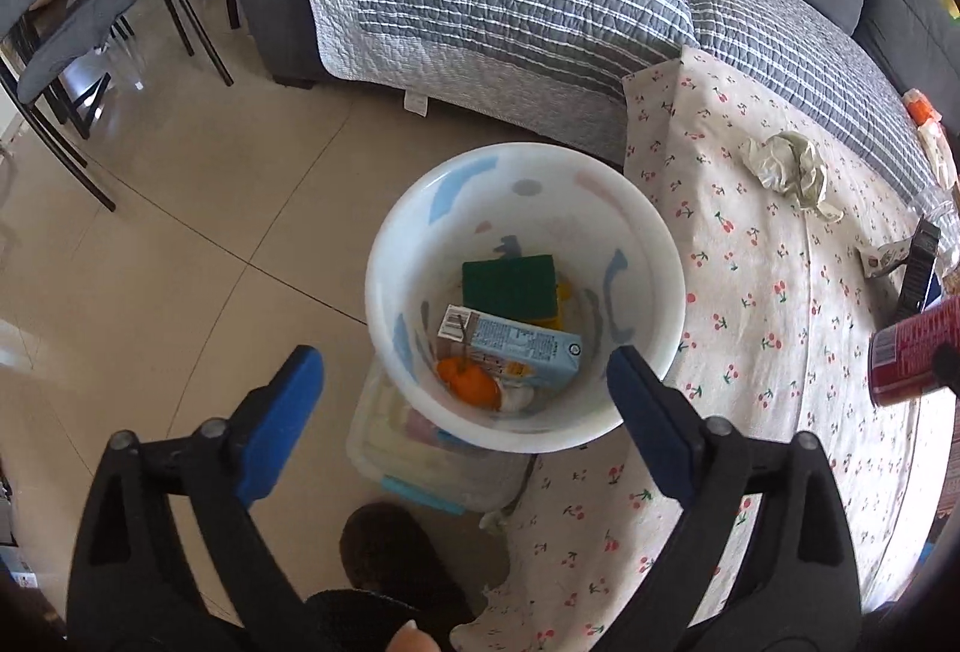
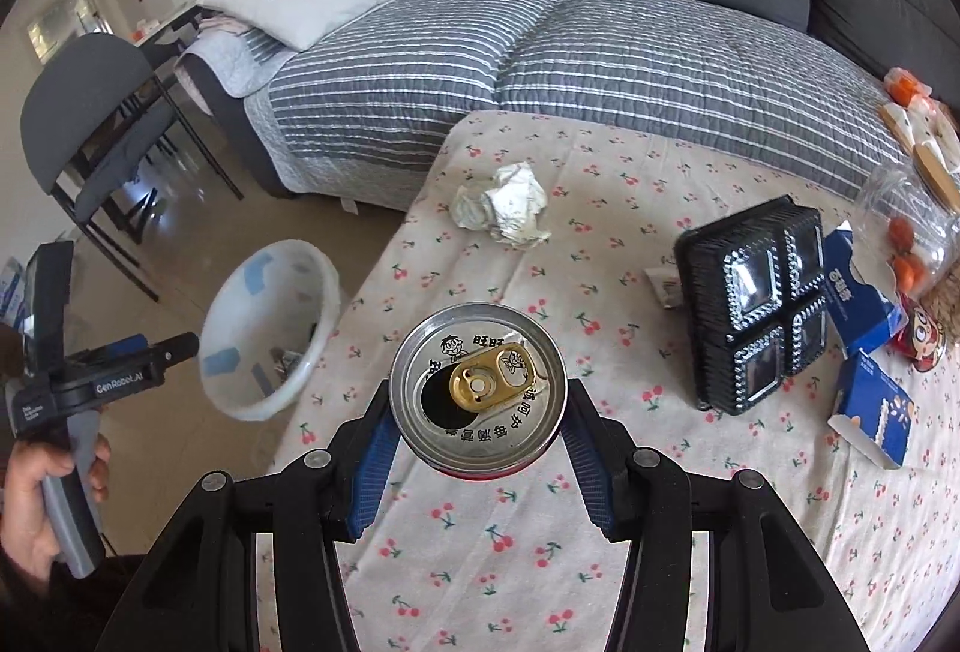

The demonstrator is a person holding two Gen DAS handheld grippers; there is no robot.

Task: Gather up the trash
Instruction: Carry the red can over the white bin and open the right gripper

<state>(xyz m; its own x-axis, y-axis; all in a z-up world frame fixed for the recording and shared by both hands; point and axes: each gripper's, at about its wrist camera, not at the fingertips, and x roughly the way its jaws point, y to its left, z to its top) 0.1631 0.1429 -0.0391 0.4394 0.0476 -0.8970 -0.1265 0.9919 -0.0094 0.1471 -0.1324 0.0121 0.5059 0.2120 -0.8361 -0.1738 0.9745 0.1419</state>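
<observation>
Left tool [image 1: 465, 388]: jaws spread wide, nothing between them, poised directly above the white bin [image 1: 660, 244].
Right tool [image 2: 477, 463]: blue pads pinching an opened red drink can [image 2: 477, 391], upright, held above the cherry-print surface [image 2: 600, 502].
Bin location: on the floor at the corner of the surface, close to the striped sofa [image 2: 600, 58].
Bin contents, counted: one green sponge [image 1: 509, 286], one pale blue carton [image 1: 516, 346], one orange item [image 1: 468, 382]; something white beneath, not identifiable.
Trash on the surface, counted: one crumpled paper wad [image 2: 504, 205], one black four-cell plastic tray [image 2: 756, 304] standing on edge, two blue cartons [image 2: 858, 292] near the right edge.
Other items at far right: a clear container with orange fruit; whether this is trash cannot be judged.
Risk 1: can is open at the top; any residue may spill onto the cloth if tilted during carry.
Risk 2: the pads hold a smooth round wall, so a jolt may let the can slip short of the bin.
Risk 3: both tools converge on the bin; collision is likely if the left one does not clear first.
Risk 4: light bin may tip if its rim is struck.
</observation>
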